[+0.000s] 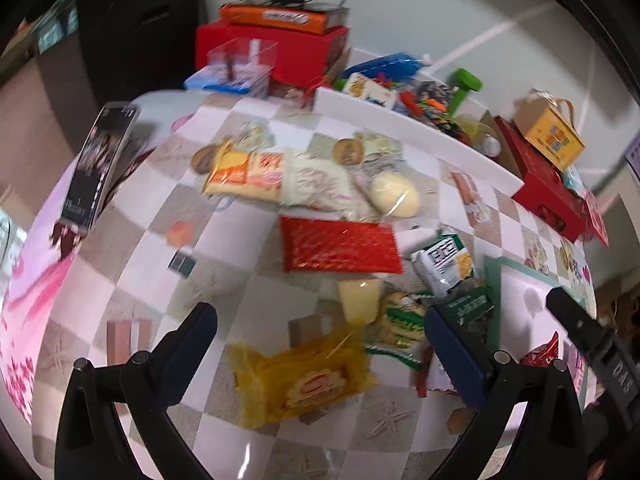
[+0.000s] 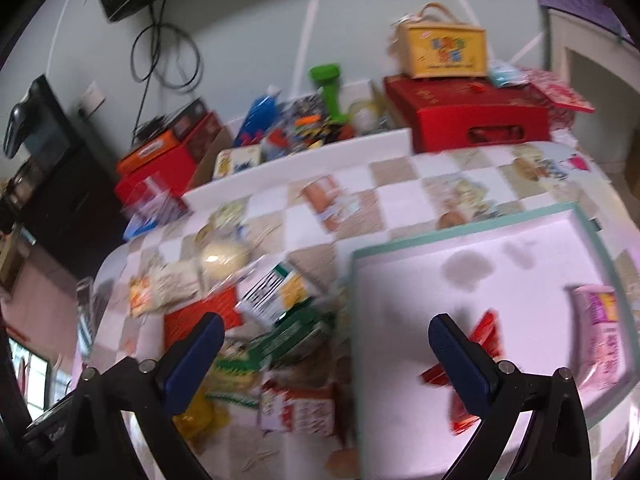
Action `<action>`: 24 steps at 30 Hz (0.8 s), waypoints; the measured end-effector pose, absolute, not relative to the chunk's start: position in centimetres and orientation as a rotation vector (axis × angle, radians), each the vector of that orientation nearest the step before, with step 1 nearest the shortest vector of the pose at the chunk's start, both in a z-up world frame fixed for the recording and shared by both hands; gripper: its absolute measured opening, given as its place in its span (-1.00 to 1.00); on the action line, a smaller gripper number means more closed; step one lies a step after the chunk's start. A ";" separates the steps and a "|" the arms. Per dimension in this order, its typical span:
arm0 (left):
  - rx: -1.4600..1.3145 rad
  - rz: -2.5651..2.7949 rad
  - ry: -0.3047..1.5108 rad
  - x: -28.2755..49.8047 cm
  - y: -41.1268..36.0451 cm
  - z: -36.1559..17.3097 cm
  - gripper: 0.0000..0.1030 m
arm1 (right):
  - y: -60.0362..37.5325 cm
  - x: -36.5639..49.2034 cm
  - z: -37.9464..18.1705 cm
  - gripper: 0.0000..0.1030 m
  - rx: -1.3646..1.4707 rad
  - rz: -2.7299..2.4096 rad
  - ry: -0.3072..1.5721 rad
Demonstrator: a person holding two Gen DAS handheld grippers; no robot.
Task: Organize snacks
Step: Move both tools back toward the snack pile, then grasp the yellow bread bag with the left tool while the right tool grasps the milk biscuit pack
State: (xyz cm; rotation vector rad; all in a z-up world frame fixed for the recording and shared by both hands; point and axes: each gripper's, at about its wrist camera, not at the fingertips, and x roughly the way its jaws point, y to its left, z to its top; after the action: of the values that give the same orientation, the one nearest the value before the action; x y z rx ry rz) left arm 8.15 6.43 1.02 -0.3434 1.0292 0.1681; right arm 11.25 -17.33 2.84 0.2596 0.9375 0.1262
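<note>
Loose snack packets lie on a checkered tablecloth. My left gripper hovers open over a yellow packet, a pale yellow packet and a green cookie packet, holding nothing. Farther off lie a red packet, a white-and-green packet, an orange-yellow packet and a round bun. My right gripper is open and empty over the left edge of a white tray with a teal rim. In the tray lie a red packet and a pink packet.
A long white bin of toys stands along the back. Beside it are red boxes, a yellow carry box and a green dumbbell. A black box leans at the table's left. Both views are motion-blurred.
</note>
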 end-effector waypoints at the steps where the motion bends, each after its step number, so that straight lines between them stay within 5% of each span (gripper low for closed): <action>1: -0.355 0.169 1.037 8.1 6.6 0.8 1.00 | -16.8 11.1 2.7 1.00 0.251 0.145 0.946; 24: -0.516 0.190 1.226 7.9 6.7 -5.7 0.99 | -15.6 10.3 -3.0 0.82 0.269 0.161 1.163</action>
State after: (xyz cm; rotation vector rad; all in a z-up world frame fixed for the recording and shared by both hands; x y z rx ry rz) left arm 7.95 6.74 -5.73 -0.5157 1.2255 0.1901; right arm 10.34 -15.57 -3.04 0.2688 1.1633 0.1614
